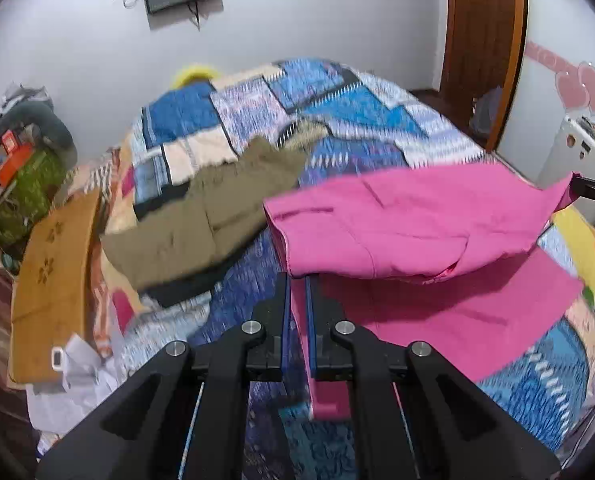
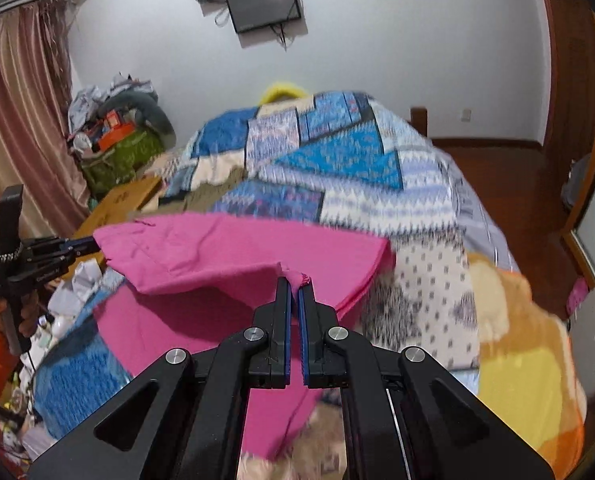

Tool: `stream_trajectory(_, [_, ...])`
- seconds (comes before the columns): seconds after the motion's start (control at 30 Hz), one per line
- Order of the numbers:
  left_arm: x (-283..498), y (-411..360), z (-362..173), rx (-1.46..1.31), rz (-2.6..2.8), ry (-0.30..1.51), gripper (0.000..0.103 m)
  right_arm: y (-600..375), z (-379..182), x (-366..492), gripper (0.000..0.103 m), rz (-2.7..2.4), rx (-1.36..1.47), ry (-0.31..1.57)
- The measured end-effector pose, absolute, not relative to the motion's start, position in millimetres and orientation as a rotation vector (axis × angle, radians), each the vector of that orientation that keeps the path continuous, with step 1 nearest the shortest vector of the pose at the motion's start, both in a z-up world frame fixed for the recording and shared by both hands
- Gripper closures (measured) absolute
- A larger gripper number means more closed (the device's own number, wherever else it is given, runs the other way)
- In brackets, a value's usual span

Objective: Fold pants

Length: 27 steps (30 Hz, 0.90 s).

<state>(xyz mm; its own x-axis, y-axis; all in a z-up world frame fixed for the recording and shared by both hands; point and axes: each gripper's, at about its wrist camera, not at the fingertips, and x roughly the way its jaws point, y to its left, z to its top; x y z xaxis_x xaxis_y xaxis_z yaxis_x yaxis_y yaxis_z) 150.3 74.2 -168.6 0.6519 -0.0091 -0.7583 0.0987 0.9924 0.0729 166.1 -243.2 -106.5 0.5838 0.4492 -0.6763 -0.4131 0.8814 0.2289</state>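
Spanning both hand-held grippers [image 1: 297,280]: pink pants [image 1: 409,224]

We see bright pink pants [image 1: 409,216] doubled over themselves, the upper layer lifted above the lower. The lower layer lies flat on the patchwork bedspread [image 1: 257,100].

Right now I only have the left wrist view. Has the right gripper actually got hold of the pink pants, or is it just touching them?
Observer: It has hold. The right gripper is shut on a bunched edge of the pink pants, pinched between its fingers.
Operator: What's under the fabric on that side?
Observer: The patchwork quilt, with an orange and yellow blanket at its near right corner.
Operator: And how does my left gripper look from there?
Observer: The left gripper grips the pants' far corner, holding it lifted off the bed.
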Motion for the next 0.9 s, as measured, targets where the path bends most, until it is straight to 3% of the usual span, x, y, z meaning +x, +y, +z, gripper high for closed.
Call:
stream_trajectory(0.3, [132.7,81.2,-198.3,0.095,-0.011,0.937,0.096,-247.2,-146.4,135.7,0.098,0.443,0.006,0.903])
stream_trajectory(0.5, [121.6,84.0,-185.7,0.110,0.009,0.923,0.092,-250.0,-137.5,118.9,0.096,0.415,-0.027,0.888])
stream_trajectory(0.57, [121.3,83.2,-177.6,0.118,0.014,0.906,0.079,-251.9,-130.0,116.1,0.091,0.411,-0.017,0.870])
stream_trajectory(0.63, [121.1,81.3,-169.7,0.128,0.027,0.885,0.038,-252.4,-120.6,114.7,0.074,0.410,-0.004,0.842])
stream_trajectory(0.67, [120.5,79.2,-165.0,0.130,0.027,0.863,0.031,-251.0,-117.8,114.5,0.069,0.410,-0.003,0.831])
stream_trajectory(0.7, [120.3,76.5,-161.4,0.133,0.022,0.846,0.026,-249.1,-113.6,114.0,0.060,0.413,-0.002,0.814])
stream_trajectory(0.8, [123.8,66.4,-157.7,0.159,-0.012,0.849,0.022,-240.2,-107.0,116.3,0.042,0.430,-0.003,0.792])
stream_trajectory(0.9, [127.4,52.6,-161.6,0.202,-0.053,0.861,0.018,-227.4,-107.3,121.4,0.039,0.460,-0.012,0.794])
